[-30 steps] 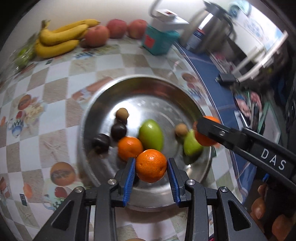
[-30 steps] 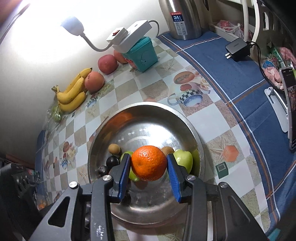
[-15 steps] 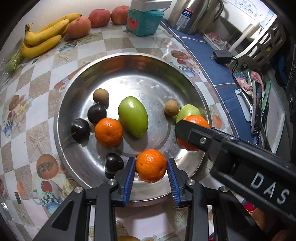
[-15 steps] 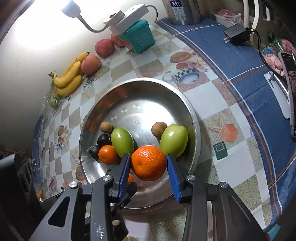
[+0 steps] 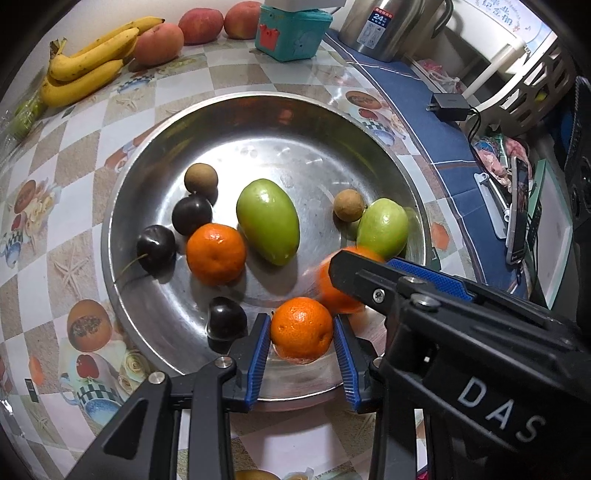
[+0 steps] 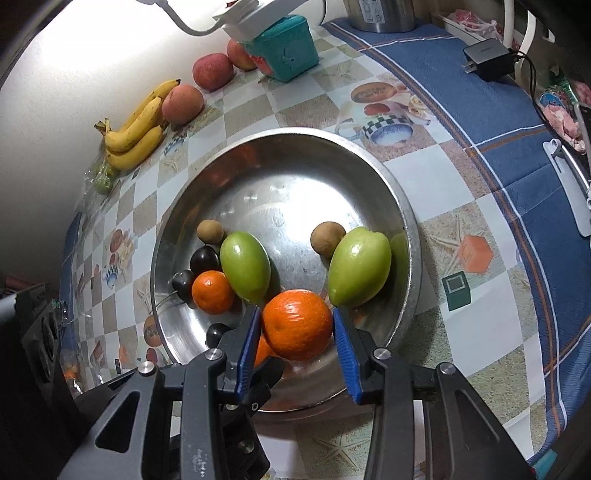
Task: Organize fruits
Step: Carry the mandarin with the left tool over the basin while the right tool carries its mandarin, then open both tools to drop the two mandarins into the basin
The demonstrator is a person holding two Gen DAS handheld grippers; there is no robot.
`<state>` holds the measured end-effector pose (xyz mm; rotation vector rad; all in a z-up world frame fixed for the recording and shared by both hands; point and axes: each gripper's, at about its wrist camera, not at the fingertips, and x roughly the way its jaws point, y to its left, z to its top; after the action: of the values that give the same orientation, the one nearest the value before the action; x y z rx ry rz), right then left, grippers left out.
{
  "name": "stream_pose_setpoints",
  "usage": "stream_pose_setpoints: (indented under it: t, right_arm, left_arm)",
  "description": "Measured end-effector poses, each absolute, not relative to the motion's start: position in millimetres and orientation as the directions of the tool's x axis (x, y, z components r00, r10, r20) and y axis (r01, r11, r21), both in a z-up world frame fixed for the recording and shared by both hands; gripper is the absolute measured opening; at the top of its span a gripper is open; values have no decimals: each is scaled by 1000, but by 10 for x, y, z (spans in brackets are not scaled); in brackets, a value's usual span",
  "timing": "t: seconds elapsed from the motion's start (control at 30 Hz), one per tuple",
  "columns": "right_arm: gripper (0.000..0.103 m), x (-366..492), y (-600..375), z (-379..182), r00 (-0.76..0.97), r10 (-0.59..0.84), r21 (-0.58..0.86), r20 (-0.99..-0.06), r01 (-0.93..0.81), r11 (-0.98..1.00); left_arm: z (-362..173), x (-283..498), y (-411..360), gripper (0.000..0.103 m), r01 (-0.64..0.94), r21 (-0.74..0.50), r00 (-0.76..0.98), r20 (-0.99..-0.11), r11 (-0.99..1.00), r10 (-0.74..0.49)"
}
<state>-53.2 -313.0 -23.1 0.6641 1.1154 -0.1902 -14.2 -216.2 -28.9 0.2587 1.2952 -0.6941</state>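
Note:
A steel bowl (image 5: 258,114) (image 6: 369,162) holds two green mangoes (image 5: 267,221) (image 6: 360,266), an orange (image 5: 216,254) (image 6: 212,291), dark plums (image 5: 192,215) and brown longans (image 5: 200,178). My left gripper (image 5: 301,338) is low over the bowl's near rim with its pads around an orange (image 5: 301,328) that rests in the bowl; small gaps show beside it. My right gripper (image 6: 297,328) is shut on a larger orange (image 6: 297,323) just above the bowl's near side; it shows in the left wrist view (image 5: 334,291) right beside the left one.
Bananas (image 5: 85,70) (image 6: 138,129) and peaches (image 5: 159,42) (image 6: 183,103) lie by the wall at the back. A teal box (image 5: 291,31) (image 6: 284,55) and a steel kettle (image 5: 388,26) stand behind the bowl. A charger (image 6: 487,59) lies on the blue cloth at right.
Both grippers have come down closer to the bowl with their oranges. The left orange now sits on the bowl's floor and the left pads have eased apart slightly.

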Motion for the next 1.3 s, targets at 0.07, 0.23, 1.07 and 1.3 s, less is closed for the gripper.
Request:
stream_pose_setpoints:
  t: [0.07, 0.23, 1.07, 1.3]
  right_arm:
    - [42, -533, -3128, -221, 450, 178, 397, -875, 459, 795]
    - [42, -537, -3120, -200, 457, 176, 399, -872, 455, 796]
    - [42, -613, -3258, -99, 507, 154, 424, -848, 476, 770]
    - [41, -580, -3200, -93, 504, 157, 418, -849, 459, 784]
  left_arm:
    - [-292, -138, -2163, 39, 602, -196, 107, -941, 774, -321]
    - [-265, -123, -2143, 39, 597, -211, 107, -935, 774, -337]
    - [46, 216, -1663, 39, 473, -245, 209, -902, 846, -378]
    - [125, 391, -1403, 50, 385, -215, 290, -895, 897, -339]
